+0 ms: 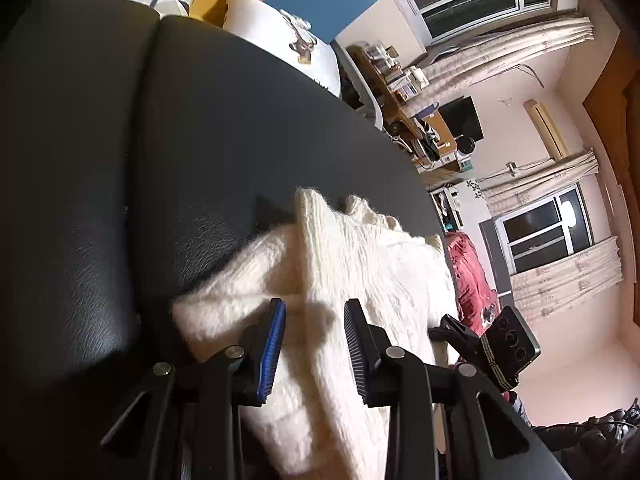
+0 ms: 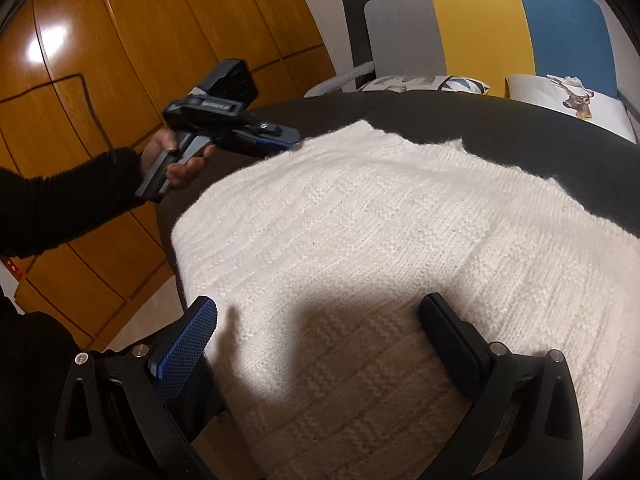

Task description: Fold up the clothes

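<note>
A white knitted sweater lies spread on a black leather surface. My left gripper is open, its blue-padded fingers hovering over a raised fold at the sweater's edge. In the right wrist view the left gripper sits at the sweater's far left corner, held by a hand in a black sleeve. My right gripper stands wide open above the near part of the sweater, casting a shadow on it. In the left wrist view the right gripper is at the sweater's right edge.
Two printed pillows rest against a grey, yellow and blue headboard. Wooden wardrobe doors stand to the left. A red garment lies beyond the sweater. A cluttered desk and curtained windows line the far wall.
</note>
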Tool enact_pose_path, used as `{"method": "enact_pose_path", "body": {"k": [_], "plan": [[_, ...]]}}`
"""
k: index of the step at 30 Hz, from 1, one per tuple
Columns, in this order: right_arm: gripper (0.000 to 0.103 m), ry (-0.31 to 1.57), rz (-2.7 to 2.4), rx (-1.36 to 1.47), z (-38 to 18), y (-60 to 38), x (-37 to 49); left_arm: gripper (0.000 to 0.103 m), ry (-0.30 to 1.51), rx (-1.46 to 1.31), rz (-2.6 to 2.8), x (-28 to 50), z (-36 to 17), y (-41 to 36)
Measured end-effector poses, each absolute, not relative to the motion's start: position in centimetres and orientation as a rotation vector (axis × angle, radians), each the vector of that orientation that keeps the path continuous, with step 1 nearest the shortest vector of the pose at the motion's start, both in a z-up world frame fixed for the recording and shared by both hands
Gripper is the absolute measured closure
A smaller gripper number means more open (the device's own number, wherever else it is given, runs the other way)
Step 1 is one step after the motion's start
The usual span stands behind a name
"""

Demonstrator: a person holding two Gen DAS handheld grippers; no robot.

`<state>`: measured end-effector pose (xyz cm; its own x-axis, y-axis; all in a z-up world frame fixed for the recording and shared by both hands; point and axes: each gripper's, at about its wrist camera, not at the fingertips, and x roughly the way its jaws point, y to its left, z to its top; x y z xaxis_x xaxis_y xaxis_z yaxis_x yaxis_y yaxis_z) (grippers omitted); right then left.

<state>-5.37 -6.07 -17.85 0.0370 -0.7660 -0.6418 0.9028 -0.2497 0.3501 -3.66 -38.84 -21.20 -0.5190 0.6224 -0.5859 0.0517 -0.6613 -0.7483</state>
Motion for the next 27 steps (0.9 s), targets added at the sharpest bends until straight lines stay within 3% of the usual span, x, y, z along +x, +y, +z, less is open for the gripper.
{"method": "enact_pose_path", "body": {"k": [4, 5, 6, 7, 11, 17, 21, 27], "plan": [[0.000, 0.169, -1.603, 0.965, -16.0, -6.0, -6.2, 0.074, -1.029, -1.311, 2.220, -4.3, -21.5, -38.4], [0.000, 0.154, -1.618, 0.959, -15.4, -5.7, -6.4, 0.078, -1.026, -1.298, 2.234, -4.2, -21.3, -38.4], [0.000, 0.156, -1.640, 0.948, -15.0, -5.5, -6.6, 0.093, -1.011, -1.278, 2.263, -4.0, -21.0, -38.3], [0.000, 0.176, -1.673, 0.945, -14.7, -5.4, -6.8, 0.100, -0.982, -1.245, 2.318, -3.5, -20.3, -38.0], [0.000, 0.244, -1.815, 0.990, -15.2, -4.5, -7.9, 0.099, -0.965, -1.048, 2.462, 0.7, -17.2, -37.5], [0.000, 0.225, -1.936, 1.049, -18.0, -3.2, -9.1, 0.099, -1.027, -1.258, 2.543, 1.7, -20.5, -38.5], [0.000, 0.252, -1.926, 1.043, -16.9, -3.2, -8.7, 0.093, -1.129, -1.281, 2.573, 1.2, -20.7, -39.1], [0.000, 0.243, -1.970, 1.056, -18.2, -1.6, -9.4, 0.087, -0.902, -1.193, 2.645, 3.7, -15.8, -34.0]]}}
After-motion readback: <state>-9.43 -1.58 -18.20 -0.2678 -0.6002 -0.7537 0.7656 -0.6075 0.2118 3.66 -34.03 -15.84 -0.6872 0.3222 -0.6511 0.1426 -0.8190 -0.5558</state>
